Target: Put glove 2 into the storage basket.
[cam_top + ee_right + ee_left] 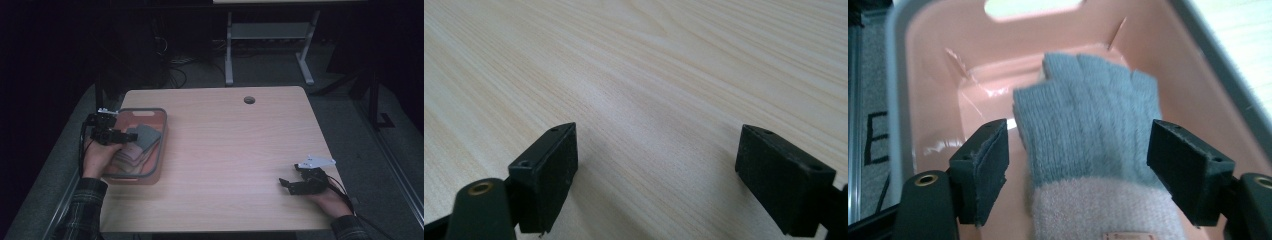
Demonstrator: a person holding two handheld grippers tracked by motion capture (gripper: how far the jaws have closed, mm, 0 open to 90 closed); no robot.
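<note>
My left gripper hangs released, jaws straddling the grey-and-pink glove inside the pink basket, placed so that a squeeze would catch the knit; my right gripper rests released on the counter, well right of the basket, out of the way.

Pretty plain shot from the right gripper view: the right gripper is seen from behind its own two black jaws, which are spread wide apart with nothing held between them. The left-hand jaw is seen with its flat pad face turned inward, and a small brass-coloured eyelet is spotted low at the bottom left corner. The wooden table is stretched out underneath and beyond, pale with fine grain lines running diagonally. A soft shadow is cast on the wood between and just under the jaws. Bare tabletop is framed in the gap.
</note>
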